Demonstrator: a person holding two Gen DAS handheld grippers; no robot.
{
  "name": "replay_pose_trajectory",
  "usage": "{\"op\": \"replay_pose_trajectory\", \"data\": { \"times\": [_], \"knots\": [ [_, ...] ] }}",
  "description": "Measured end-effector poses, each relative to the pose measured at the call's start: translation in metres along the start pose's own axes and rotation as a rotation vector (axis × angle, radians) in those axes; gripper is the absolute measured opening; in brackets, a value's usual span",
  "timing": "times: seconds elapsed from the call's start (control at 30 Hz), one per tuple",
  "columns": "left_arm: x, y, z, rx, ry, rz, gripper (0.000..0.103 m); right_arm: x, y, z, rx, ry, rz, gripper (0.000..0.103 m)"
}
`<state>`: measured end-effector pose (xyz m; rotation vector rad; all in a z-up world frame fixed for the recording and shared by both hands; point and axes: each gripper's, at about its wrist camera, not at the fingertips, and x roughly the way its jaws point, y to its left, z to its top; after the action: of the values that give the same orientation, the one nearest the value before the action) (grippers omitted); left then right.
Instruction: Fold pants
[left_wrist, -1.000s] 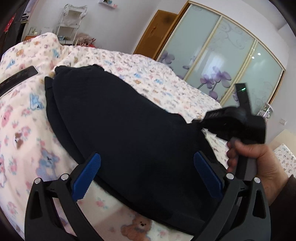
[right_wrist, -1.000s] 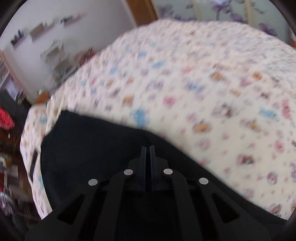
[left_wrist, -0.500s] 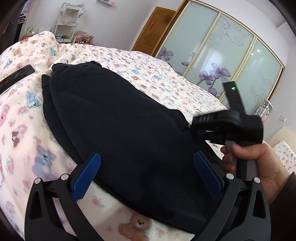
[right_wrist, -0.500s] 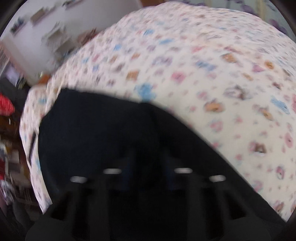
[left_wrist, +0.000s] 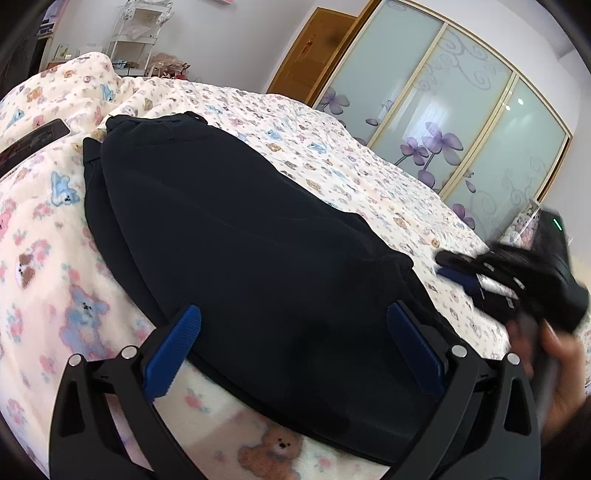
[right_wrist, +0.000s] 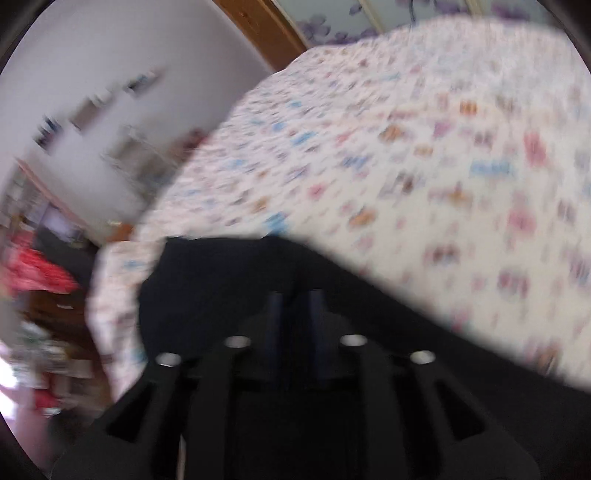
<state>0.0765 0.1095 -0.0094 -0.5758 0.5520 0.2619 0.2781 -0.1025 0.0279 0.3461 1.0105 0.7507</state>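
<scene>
Dark navy pants (left_wrist: 240, 236) lie folded lengthwise on a bed with a teddy-bear blanket (left_wrist: 44, 258). My left gripper (left_wrist: 291, 332) is open, its blue pads on either side of the near end of the pants, holding nothing. My right gripper (left_wrist: 458, 269) shows blurred at the right of the left wrist view, off the pants' right edge and above the blanket. In the blurred right wrist view the right gripper (right_wrist: 293, 306) has a small gap between its fingers, with the pants (right_wrist: 207, 280) below and nothing held.
A black phone-like object (left_wrist: 33, 142) lies on the blanket at the far left. A sliding wardrobe with purple flowers (left_wrist: 461, 122) and a wooden door (left_wrist: 306, 62) stand beyond the bed. A white shelf rack (left_wrist: 136, 33) stands at the back wall.
My right gripper was shut at the pants' right end; it has opened slightly, let go and pulled away to the right. The left gripper has stayed open at the near end.
</scene>
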Motion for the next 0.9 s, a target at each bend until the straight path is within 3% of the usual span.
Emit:
{"op": "replay_pose_trajectory", "data": {
  "times": [0.07, 0.13, 0.17, 0.2, 0.23, 0.33, 0.4, 0.5, 0.53, 0.57, 0.63, 0.7, 0.8, 0.9],
  "knots": [
    [0.000, 0.000, 0.000, -0.003, -0.006, 0.000, 0.101, -0.001, -0.005, -0.016, -0.028, 0.040, -0.072, 0.037],
    [0.000, 0.000, 0.000, -0.003, -0.012, 0.005, 0.101, 0.000, -0.030, -0.026, 0.018, 0.034, -0.302, 0.036],
    [0.000, 0.000, 0.000, -0.001, -0.014, 0.010, 0.101, -0.005, -0.044, -0.029, 0.061, 0.007, -0.347, 0.031],
    [0.000, 0.001, 0.000, 0.001, -0.014, 0.013, 0.101, -0.010, -0.057, -0.032, 0.107, -0.011, -0.343, 0.008],
    [0.001, 0.001, 0.000, 0.003, -0.013, 0.017, 0.101, -0.020, -0.070, -0.035, 0.179, -0.040, -0.338, 0.002],
    [0.002, 0.001, -0.001, 0.004, -0.011, 0.025, 0.101, -0.045, -0.062, -0.033, 0.128, -0.147, -0.341, 0.003],
    [0.002, -0.001, -0.001, 0.008, -0.015, 0.032, 0.101, -0.049, -0.053, -0.027, 0.073, -0.146, -0.306, 0.003],
    [0.002, -0.002, -0.001, 0.013, -0.016, 0.034, 0.101, -0.039, -0.031, -0.024, -0.018, -0.112, -0.208, 0.003],
    [0.003, -0.002, -0.001, 0.011, -0.016, 0.032, 0.101, -0.032, -0.023, -0.026, -0.032, -0.087, -0.121, 0.003],
    [0.002, -0.002, -0.001, 0.006, -0.019, 0.027, 0.101, -0.025, -0.016, -0.030, -0.045, -0.048, -0.046, 0.003],
    [0.001, 0.000, 0.000, -0.007, -0.026, 0.014, 0.101, 0.001, -0.002, -0.034, -0.079, 0.050, 0.008, 0.003],
    [0.000, 0.002, 0.001, -0.019, -0.032, 0.008, 0.101, 0.031, -0.003, -0.036, -0.133, 0.119, -0.198, 0.001],
    [0.003, 0.001, 0.001, -0.007, -0.018, 0.009, 0.101, 0.023, -0.033, -0.029, 0.025, 0.044, -0.159, 0.000],
    [0.004, -0.001, 0.000, 0.003, -0.015, 0.015, 0.101, 0.002, -0.043, -0.031, 0.095, -0.043, -0.213, 0.000]
  ]
}}
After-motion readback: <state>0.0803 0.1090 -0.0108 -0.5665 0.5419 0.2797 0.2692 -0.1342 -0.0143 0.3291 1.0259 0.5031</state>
